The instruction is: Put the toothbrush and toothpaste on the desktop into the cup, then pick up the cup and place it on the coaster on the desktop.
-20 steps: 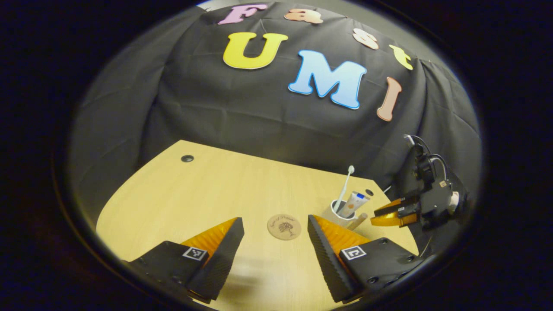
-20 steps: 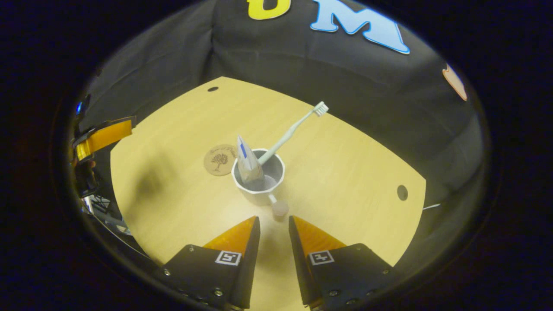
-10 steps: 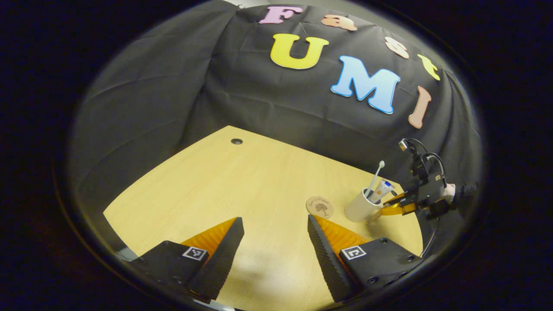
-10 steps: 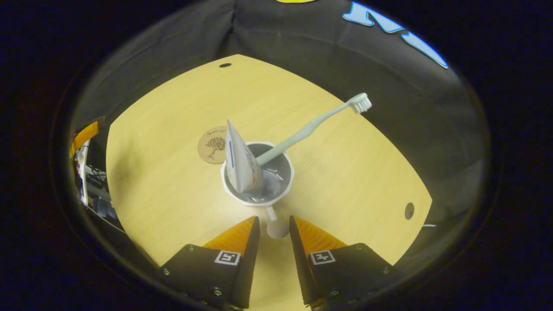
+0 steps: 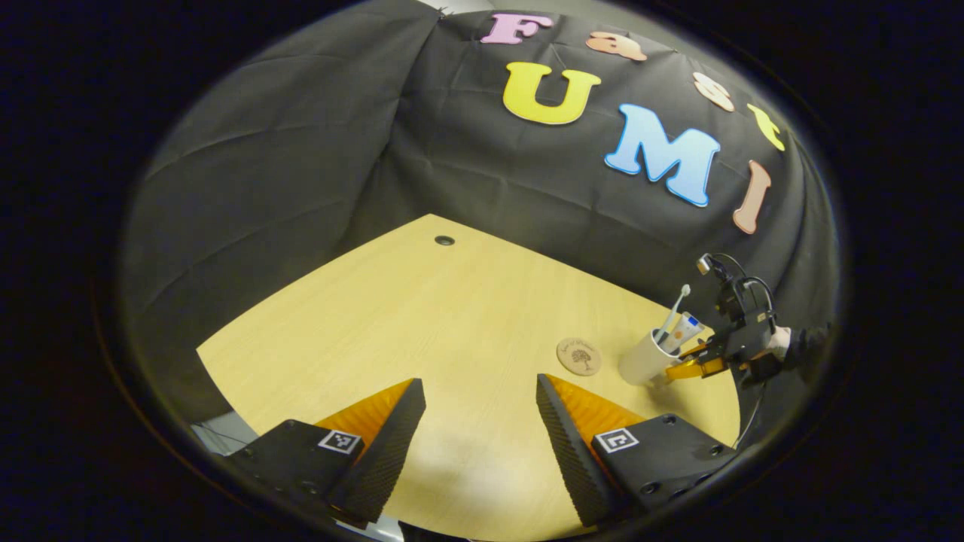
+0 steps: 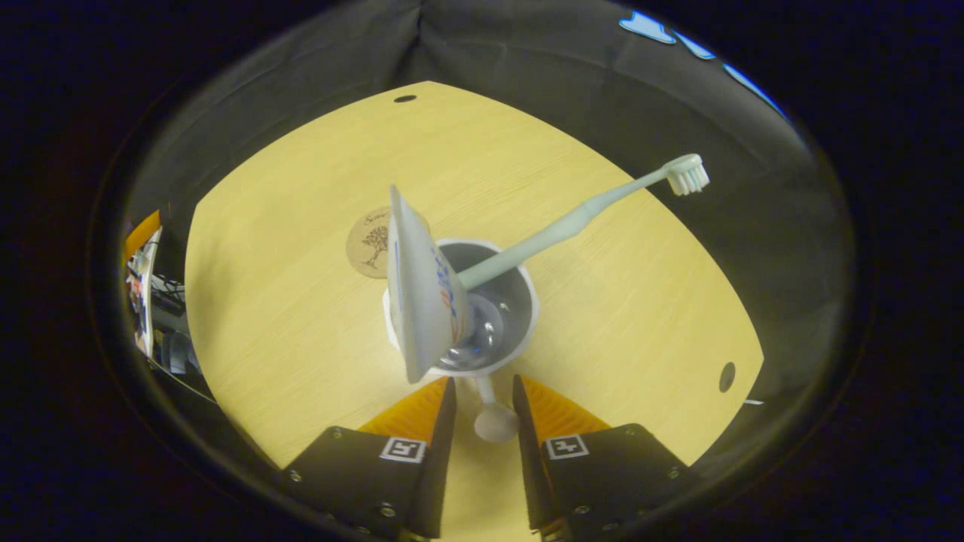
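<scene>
1. Cup (image 6: 461, 316) stands on the worktop (image 6: 301, 316) near its right edge, just beside the coaster (image 6: 370, 242), holding toothpaste (image 6: 422, 293) and toothbrush (image 6: 572, 222).
2. Right claw (image 6: 482, 399), narrowly parted, has moved closer; the cup's handle knob (image 6: 495, 423) now sits between its fingers.
3. Left claw (image 5: 480, 421) stays wide, apart.

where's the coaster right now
The coaster lies flat on the desk just left of the cup in the left gripper view; in the right gripper view it sits just beyond the cup, partly behind the toothpaste tube.
</scene>
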Motion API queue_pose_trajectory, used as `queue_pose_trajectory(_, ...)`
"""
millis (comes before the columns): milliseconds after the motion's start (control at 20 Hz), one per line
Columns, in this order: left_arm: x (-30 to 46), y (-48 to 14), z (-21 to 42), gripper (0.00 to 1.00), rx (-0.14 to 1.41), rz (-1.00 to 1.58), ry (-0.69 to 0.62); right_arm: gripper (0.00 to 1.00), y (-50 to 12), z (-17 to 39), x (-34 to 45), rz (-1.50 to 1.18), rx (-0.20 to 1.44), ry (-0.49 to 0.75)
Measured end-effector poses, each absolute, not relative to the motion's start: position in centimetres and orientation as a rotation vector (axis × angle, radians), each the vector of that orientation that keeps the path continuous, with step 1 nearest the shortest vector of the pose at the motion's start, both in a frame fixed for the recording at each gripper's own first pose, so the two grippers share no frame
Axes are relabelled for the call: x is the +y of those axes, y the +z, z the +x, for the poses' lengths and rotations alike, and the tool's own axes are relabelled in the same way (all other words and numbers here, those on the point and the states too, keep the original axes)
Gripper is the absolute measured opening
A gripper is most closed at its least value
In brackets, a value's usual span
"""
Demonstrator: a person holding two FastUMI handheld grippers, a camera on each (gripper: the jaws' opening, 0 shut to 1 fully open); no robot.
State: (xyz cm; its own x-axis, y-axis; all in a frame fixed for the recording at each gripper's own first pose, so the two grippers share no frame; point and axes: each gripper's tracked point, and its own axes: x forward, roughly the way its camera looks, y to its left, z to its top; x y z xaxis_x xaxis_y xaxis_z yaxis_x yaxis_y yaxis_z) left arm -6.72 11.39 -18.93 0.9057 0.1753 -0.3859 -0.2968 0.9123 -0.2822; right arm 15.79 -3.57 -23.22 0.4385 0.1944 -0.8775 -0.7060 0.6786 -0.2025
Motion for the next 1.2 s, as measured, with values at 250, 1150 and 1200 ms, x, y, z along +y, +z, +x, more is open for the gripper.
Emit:
queue_pose_trajectory(250, 11.4, -18.7, -6.9, 0.97, 0.359, -0.343, 0.258, 0.17, -23.8, 15.6, -3.2, -0.567, 0.968, 0.603)
queue_pose_trajectory(1150, 10.5, -19.2, -6.9, 0.97, 0.372, -0.34, 0.249, 0.11, -22.9, 14.0, 0.3, -0.431, 0.918, 0.543)
queue_pose_trajectory(1200, 10.6, -19.3, -7.3, 0.97, 0.371, -0.345, 0.253, 0.11, -22.8, 14.2, 0.9, -0.425, 0.913, 0.544)
